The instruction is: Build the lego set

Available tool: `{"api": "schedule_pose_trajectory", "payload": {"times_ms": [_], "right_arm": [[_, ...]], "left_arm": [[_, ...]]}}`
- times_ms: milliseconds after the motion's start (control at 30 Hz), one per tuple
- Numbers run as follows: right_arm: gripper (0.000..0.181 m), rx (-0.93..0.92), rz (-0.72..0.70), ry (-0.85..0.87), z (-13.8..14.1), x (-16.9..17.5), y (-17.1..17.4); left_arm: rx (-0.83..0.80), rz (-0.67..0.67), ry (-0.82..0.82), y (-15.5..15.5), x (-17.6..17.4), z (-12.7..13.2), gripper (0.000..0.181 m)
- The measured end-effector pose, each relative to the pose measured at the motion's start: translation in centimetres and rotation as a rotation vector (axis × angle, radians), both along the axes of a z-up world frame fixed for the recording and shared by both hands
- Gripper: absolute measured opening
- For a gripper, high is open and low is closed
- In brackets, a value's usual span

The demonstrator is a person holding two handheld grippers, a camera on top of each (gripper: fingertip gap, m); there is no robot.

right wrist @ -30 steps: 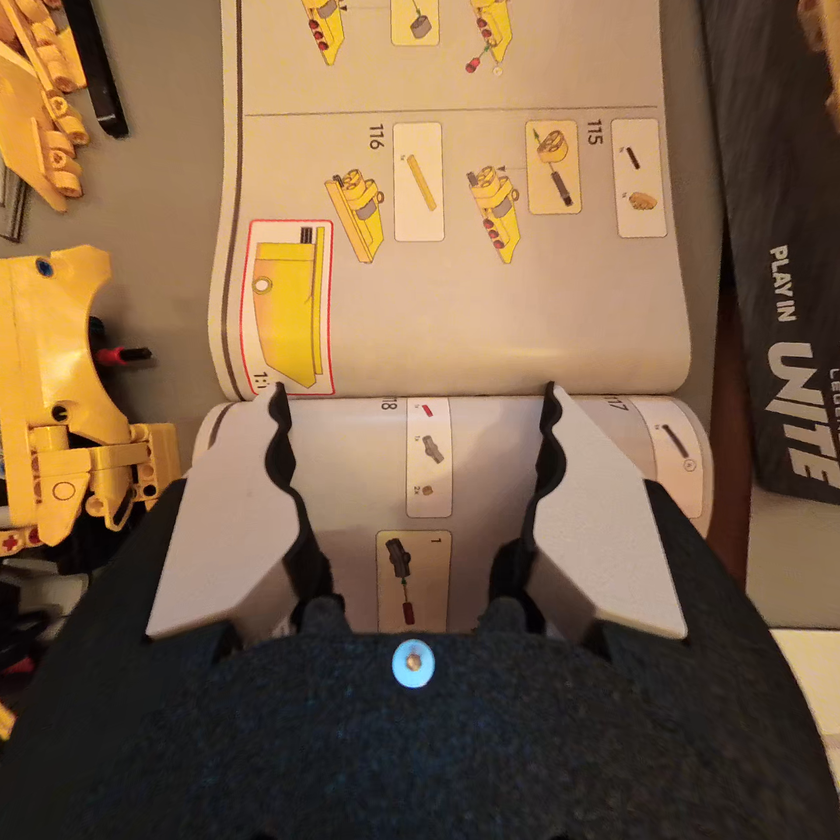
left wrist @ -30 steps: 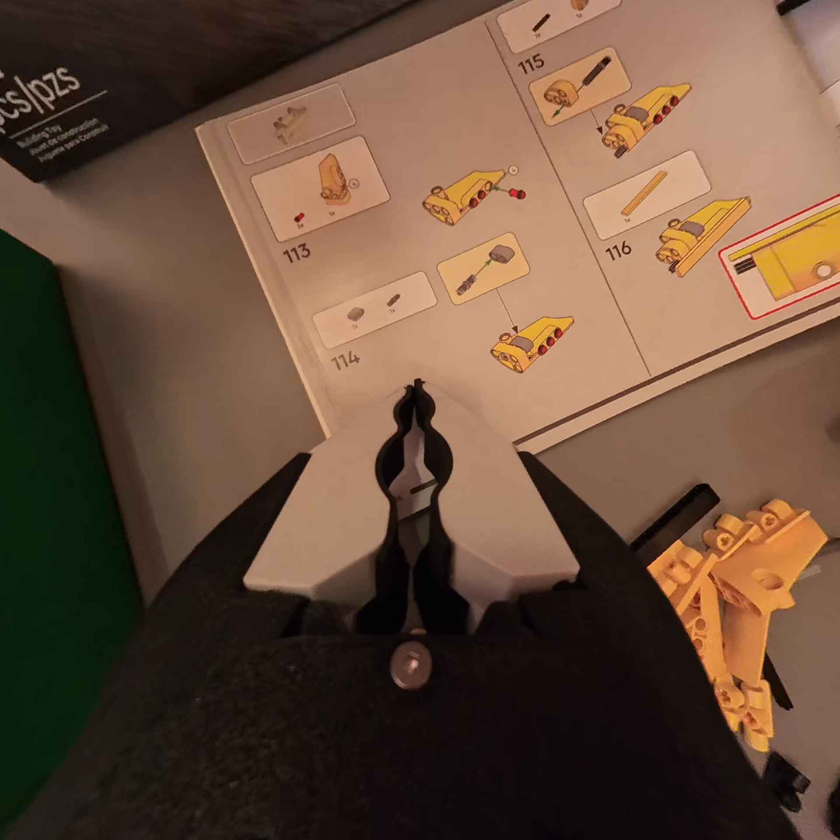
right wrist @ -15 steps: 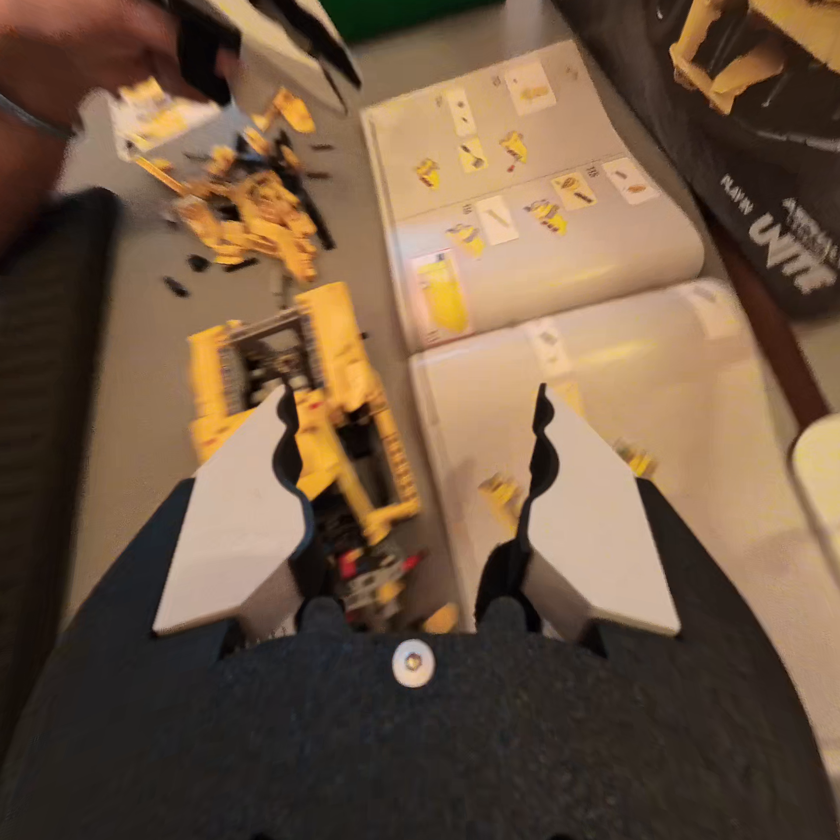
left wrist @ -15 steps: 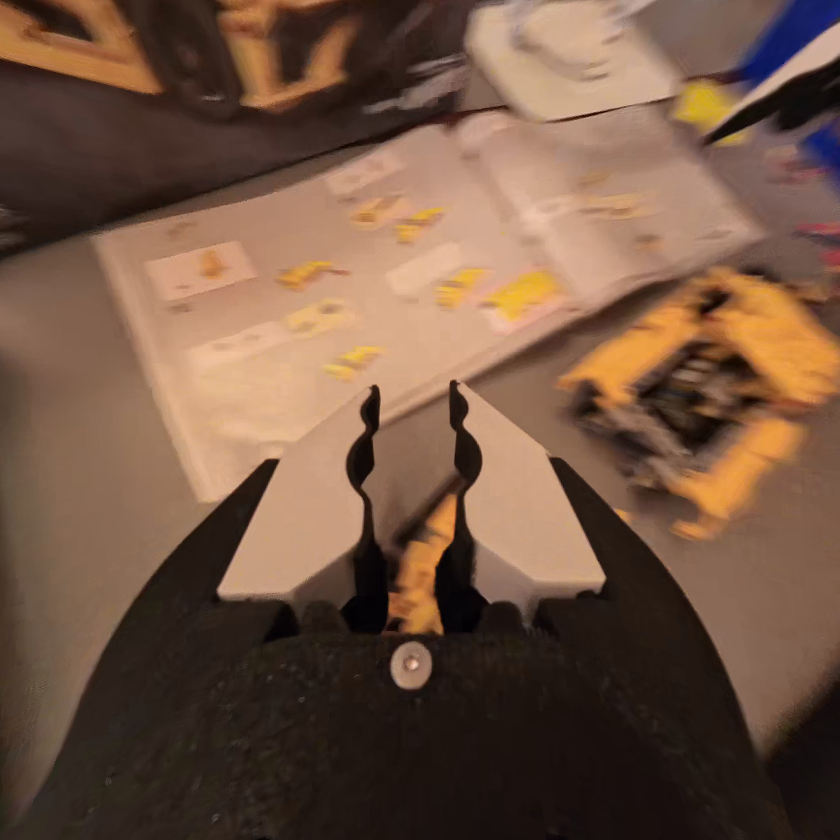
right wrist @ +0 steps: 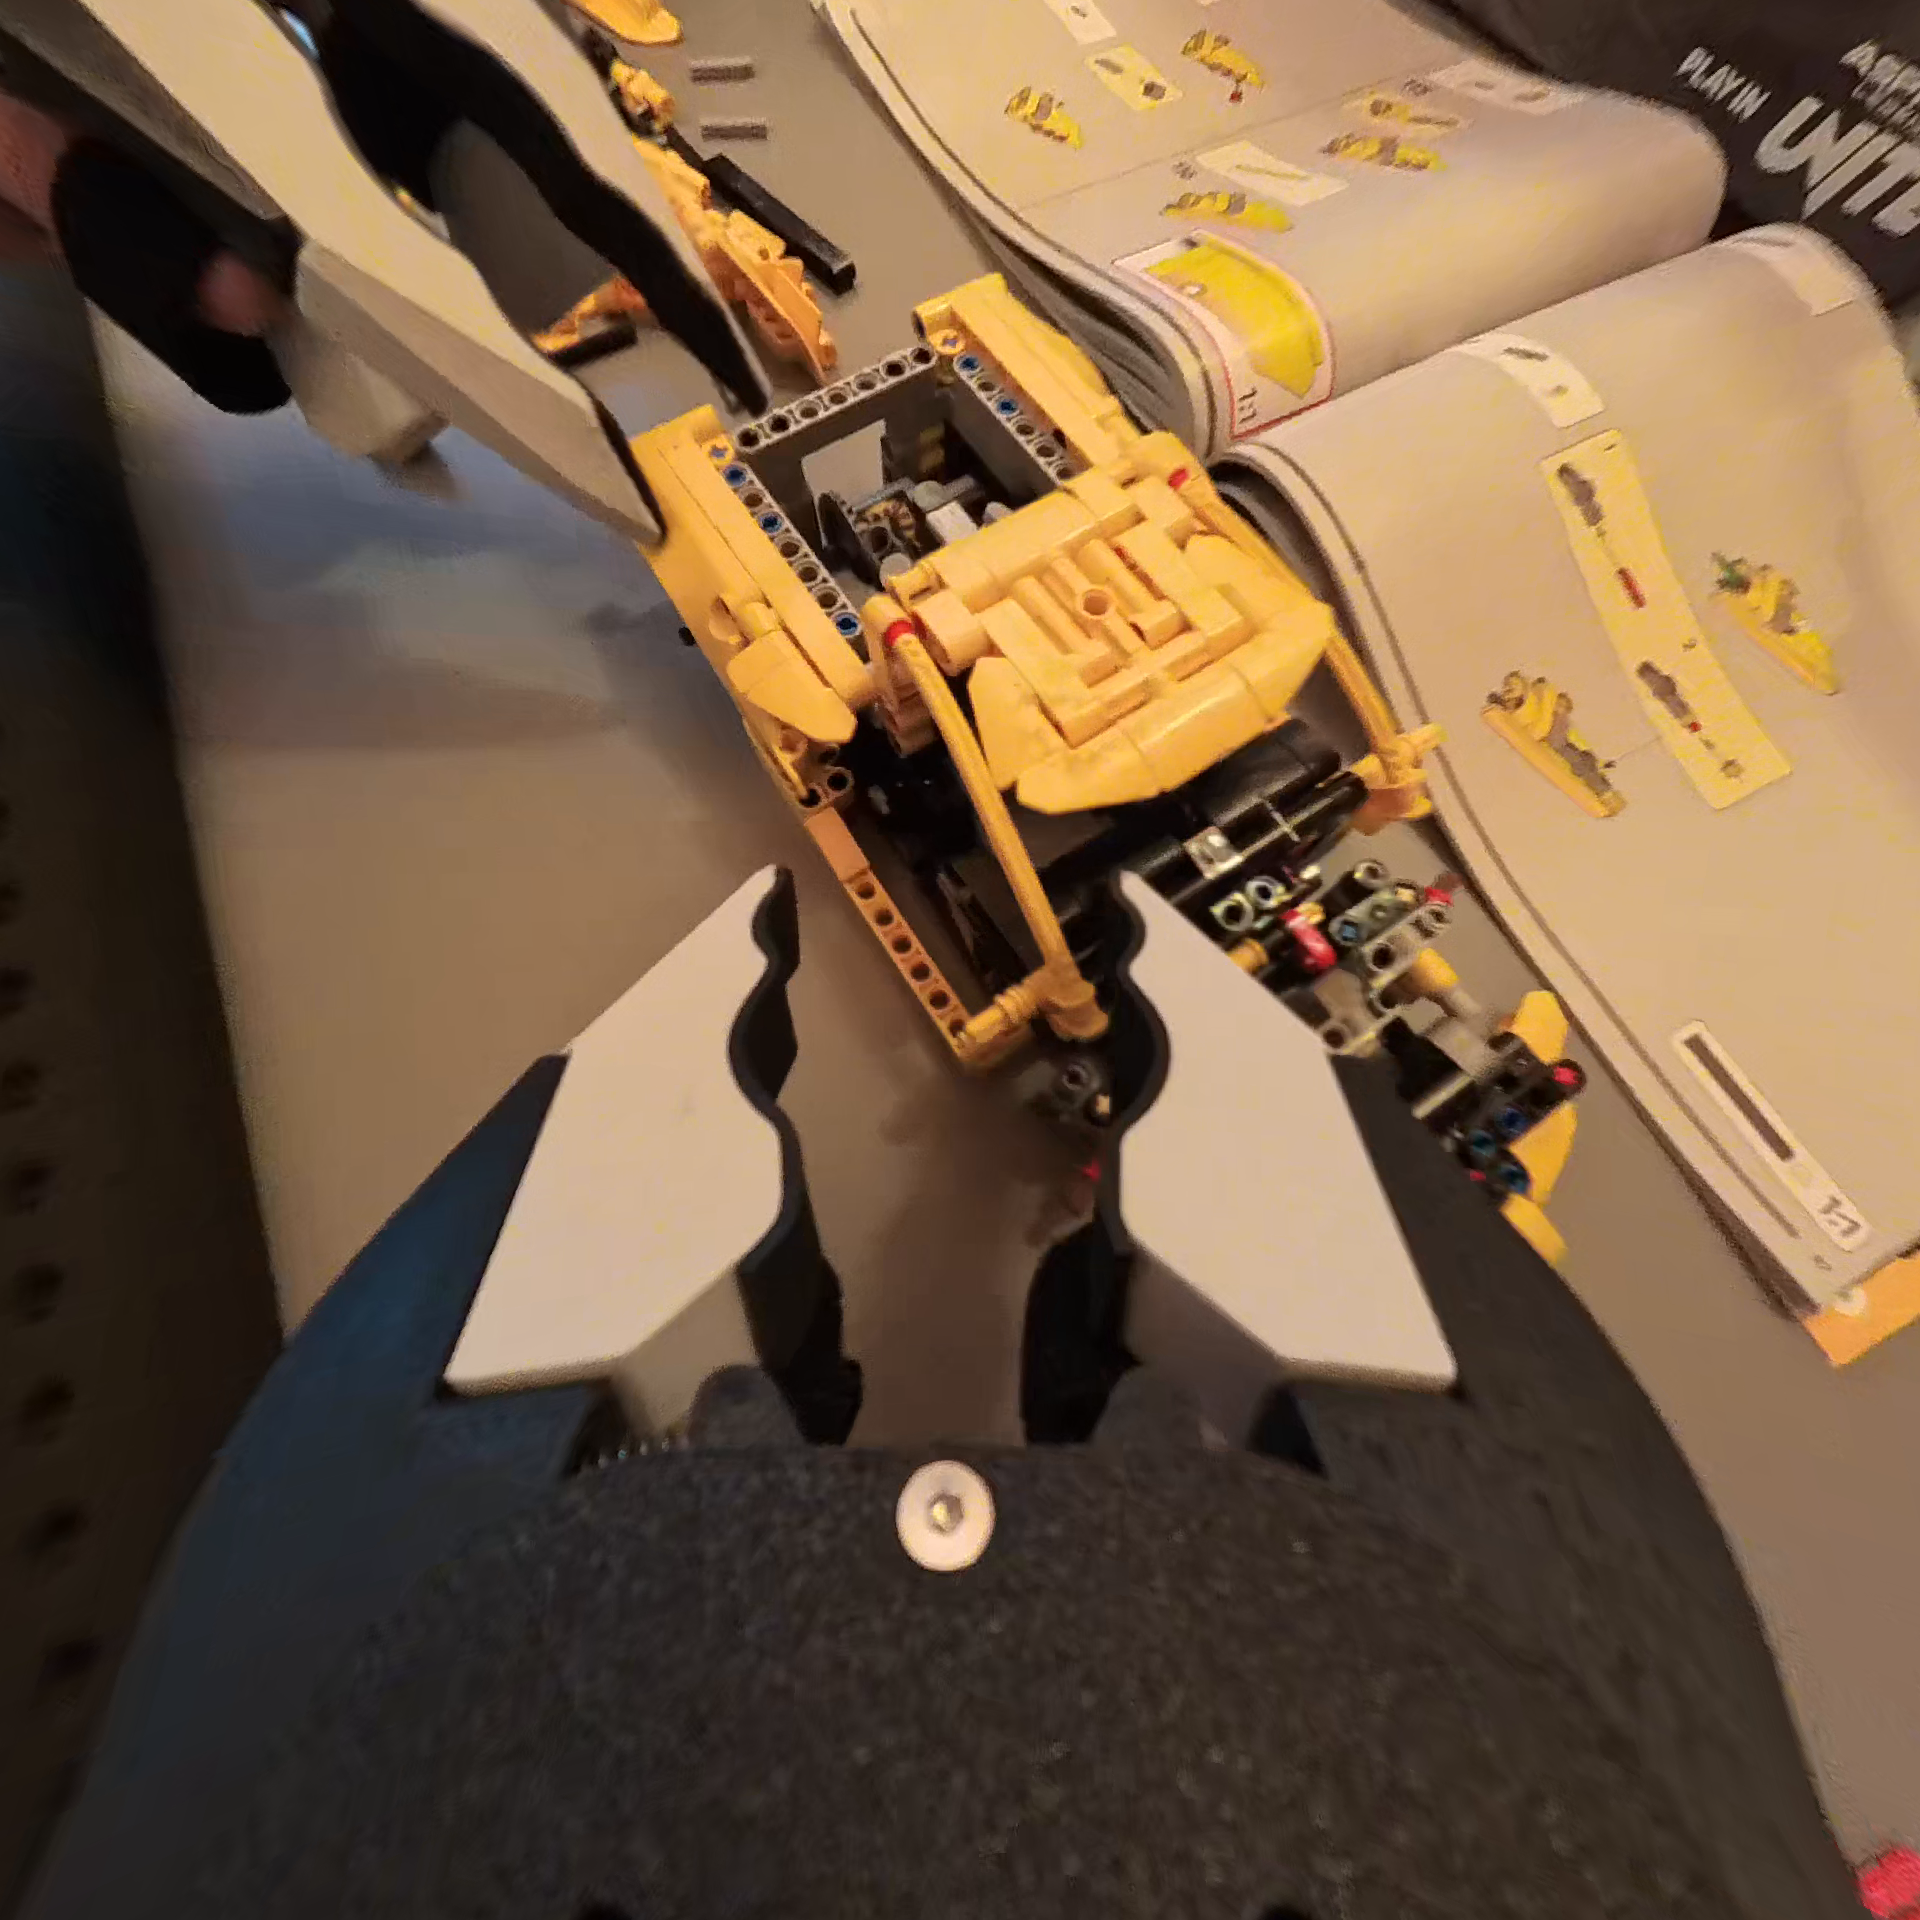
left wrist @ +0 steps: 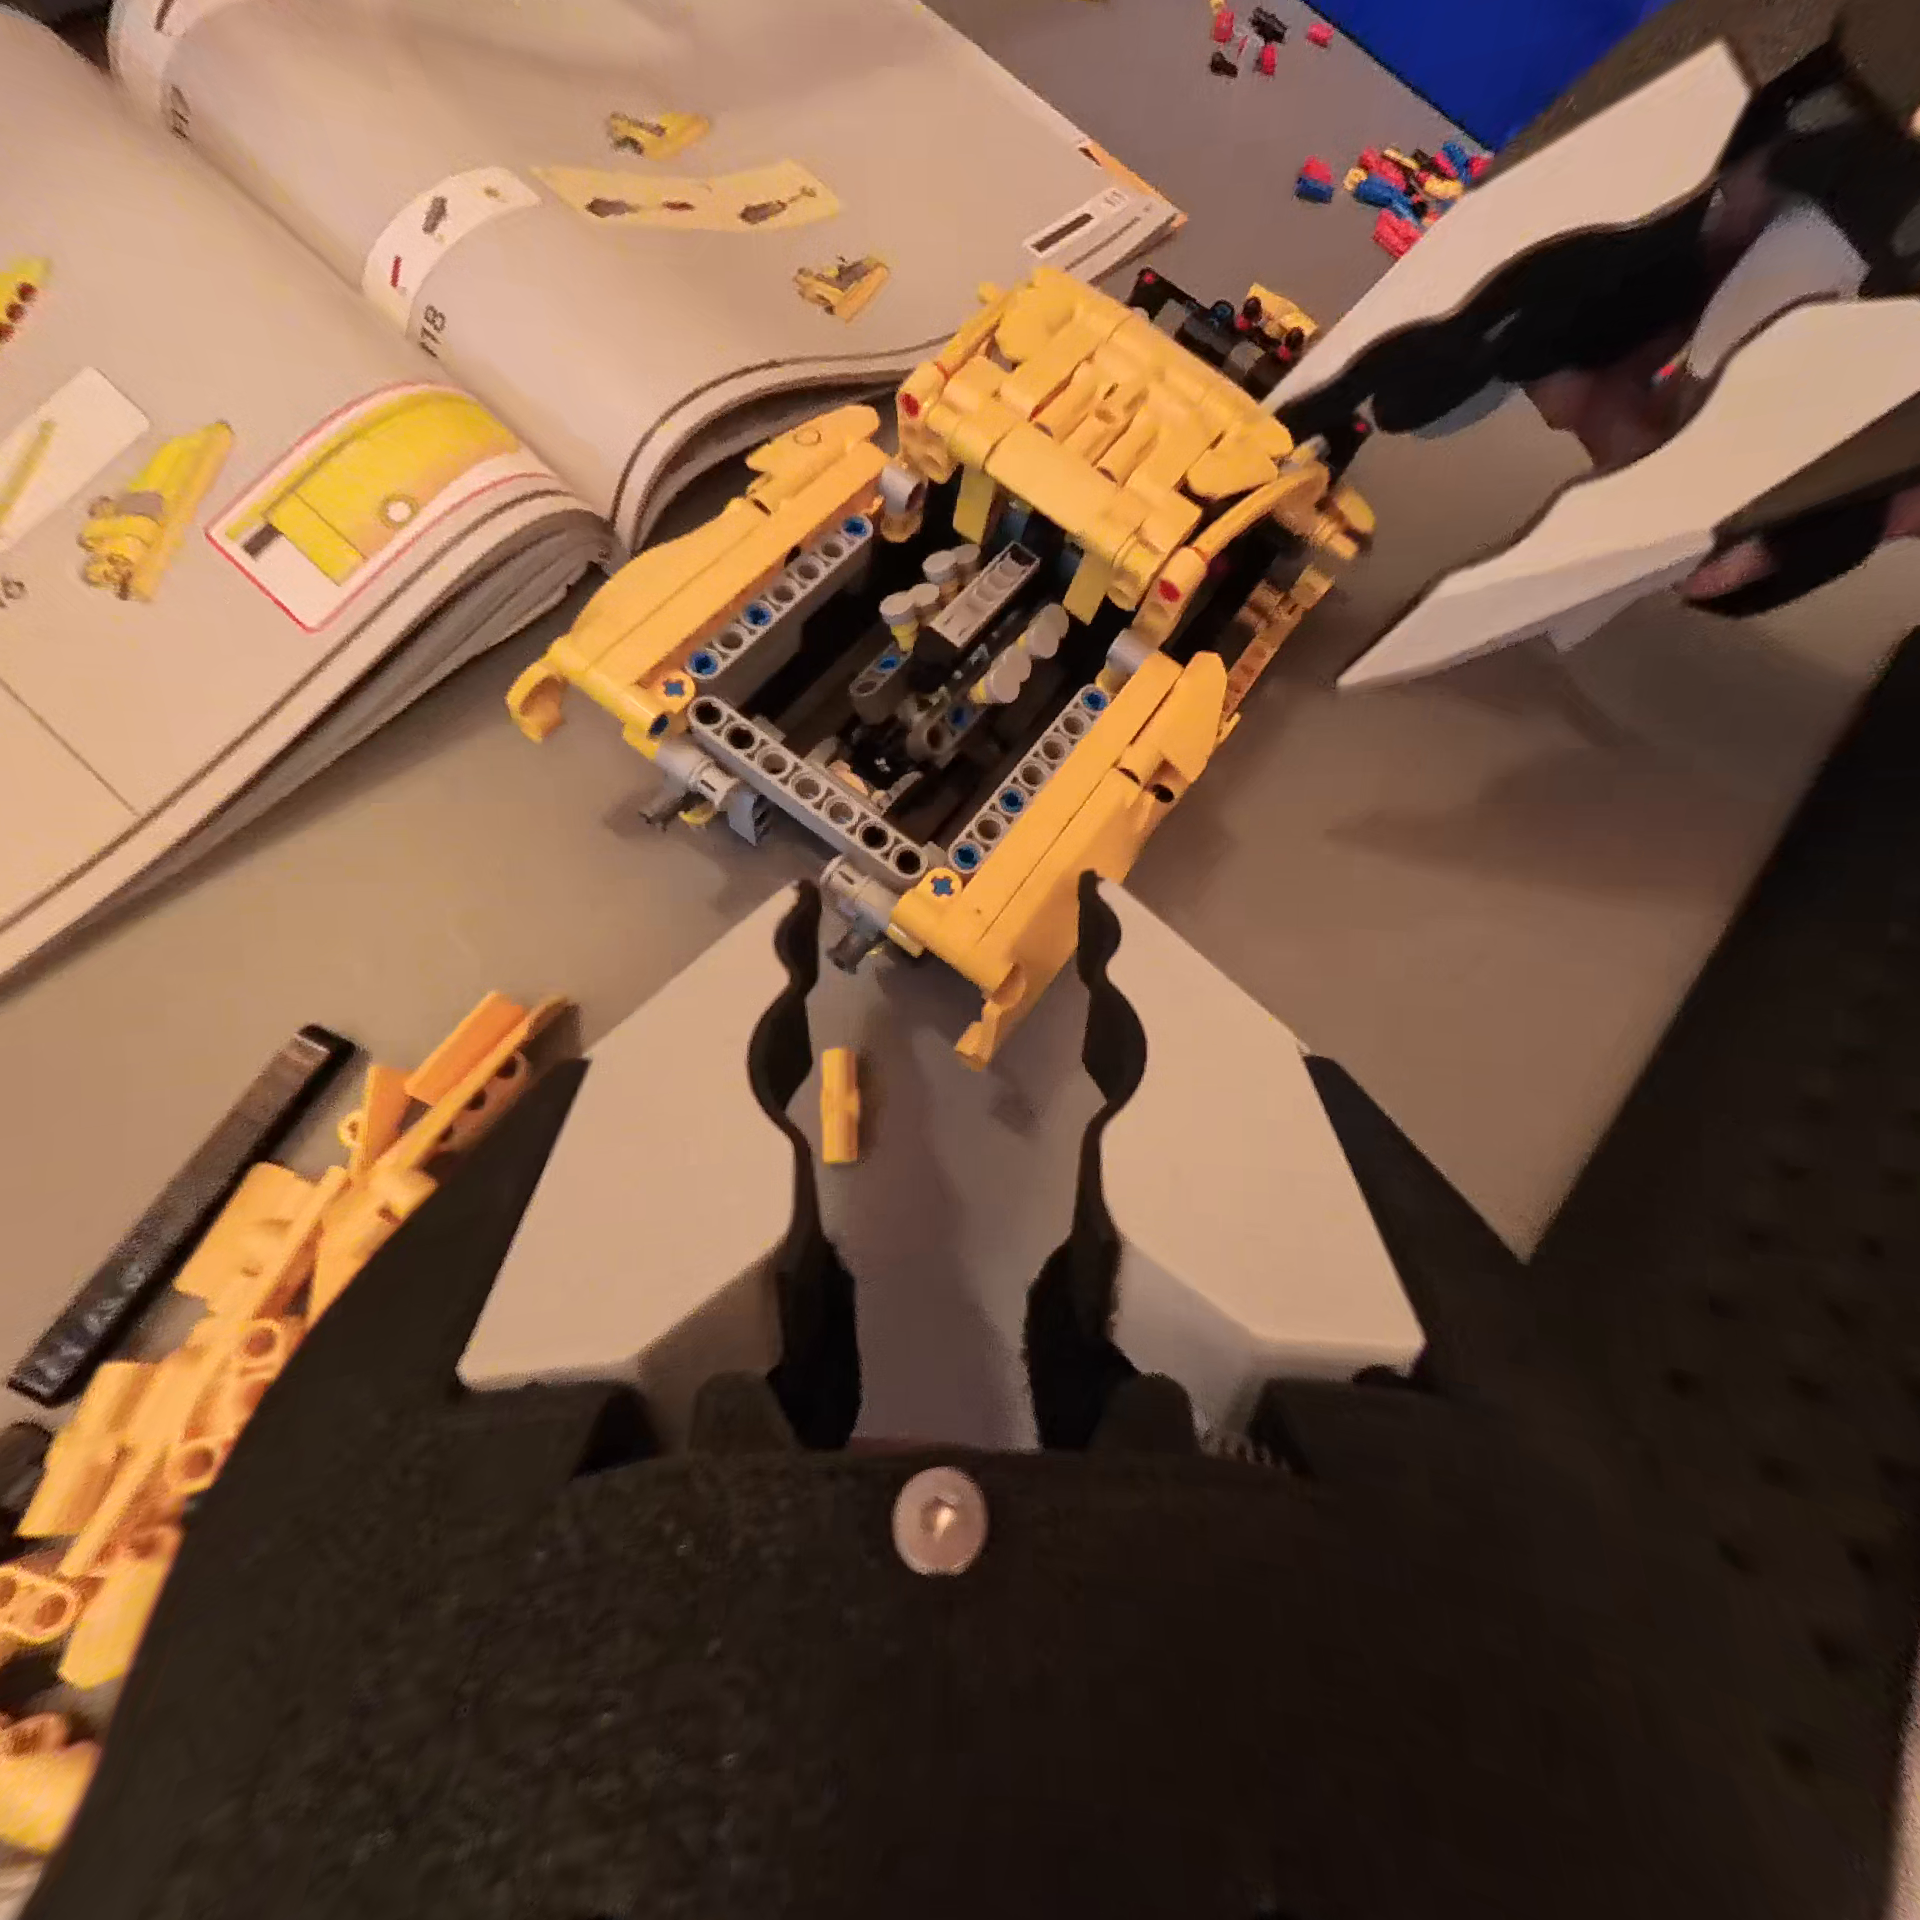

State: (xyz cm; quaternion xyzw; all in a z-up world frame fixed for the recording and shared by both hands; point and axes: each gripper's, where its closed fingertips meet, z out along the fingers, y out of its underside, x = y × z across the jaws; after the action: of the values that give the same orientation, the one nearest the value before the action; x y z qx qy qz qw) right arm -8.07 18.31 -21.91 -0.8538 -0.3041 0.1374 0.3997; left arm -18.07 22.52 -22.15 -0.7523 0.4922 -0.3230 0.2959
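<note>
The half-built yellow plastic brick vehicle with a grey pin-hole beam frame stood on the grey table, its long side just beside the curled edge of the open paper instruction booklet. That nearness looked deliberate: the pages could be read while the model was worked on.

The left gripper, its pale fingers with wavy black pads spread apart and empty, hovered at the model's open-framed end, one yellow corner lying between its fingertips. A small loose yellow connector piece lay on the table between those fingers, apart from the model. The right gripper was likewise spread and pinching nothing, its tips reaching either side of the slim curved yellow bars and perforated beam at the opposite end. By my judgement, the two tools were set at opposite ends to steady or lift the model from both sides.

The left wrist view alone showed the connector, a heap of loose yellow pieces with a flat black beam at the table's left, and scattered small red and blue parts beyond the booklet. The right wrist view alone showed the model's black and grey pin-studded front assembly close against the booklet's lower page, and a dark printed box past the pages. Each view caught the other gripper approaching from the far end.
</note>
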Motion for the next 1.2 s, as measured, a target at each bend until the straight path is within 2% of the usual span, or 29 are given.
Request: {"api": "schedule_pose_trajectory", "payload": {"times_ms": [33,67,133,233,400,500,600,667,700,800,867,1133,1200], "right_arm": [[0.058,0.001,-0.012,-0.003,-0.1,-0.3,0.3],[0.048,0.01,-0.015,0.001,0.1,-0.7,0.4],[0.046,0.027,-0.067,-0.022,-0.1,-0.7,1.1],[0.045,0.047,-0.105,-0.047,-0.5,-0.7,1.7],[0.06,0.042,-0.126,0.013,0.1,-1.1,0.8],[0.059,0.181,-0.193,0.093,2.2,-0.4,0.5],[0.056,0.344,-0.311,0.227,4.3,1.0,0.0],[0.057,0.385,-0.356,0.333,4.7,1.4,-0.3],[0.061,0.37,-0.347,0.363,4.8,1.2,-0.4],[0.054,0.382,-0.335,0.324,5.2,1.5,-0.2],[0.051,0.413,-0.33,0.285,5.5,1.5,0.0],[0.036,0.476,-0.266,0.219,5.6,0.4,-0.1],[0.039,0.448,-0.248,0.237,5.2,0.1,0.0]], "left_arm": [[0.013,-0.001,0.005,0.3,0.1,0.1,0.05],[0.021,0.012,0.016,0.8,0.1,0.1,0.05],[0.043,0.032,0.023,1.9,0.1,0.1,0.049],[0.007,-0.017,0.015,1.4,0.6,0.1,0.039],[0.007,-0.01,-0.02,1.2,0.0,0.5,0.04],[-0.006,0.083,-0.16,2.3,-2.6,2.5,0.04],[0.029,0.203,-0.333,3.8,-7.0,5.3,0.04],[0.056,0.264,-0.378,4.6,-10.2,6.3,0.04],[0.079,0.29,-0.372,4.9,-11.8,6.5,0.04],[0.183,0.374,-0.307,6.2,-16.2,6.7,0.039],[0.194,0.406,-0.245,6.5,-18.3,6.5,0.039],[0.222,0.482,-0.016,7.6,-23.6,5.2,0.039],[0.201,0.514,0.059,7.7,-25.3,4.4,0.037]]}}
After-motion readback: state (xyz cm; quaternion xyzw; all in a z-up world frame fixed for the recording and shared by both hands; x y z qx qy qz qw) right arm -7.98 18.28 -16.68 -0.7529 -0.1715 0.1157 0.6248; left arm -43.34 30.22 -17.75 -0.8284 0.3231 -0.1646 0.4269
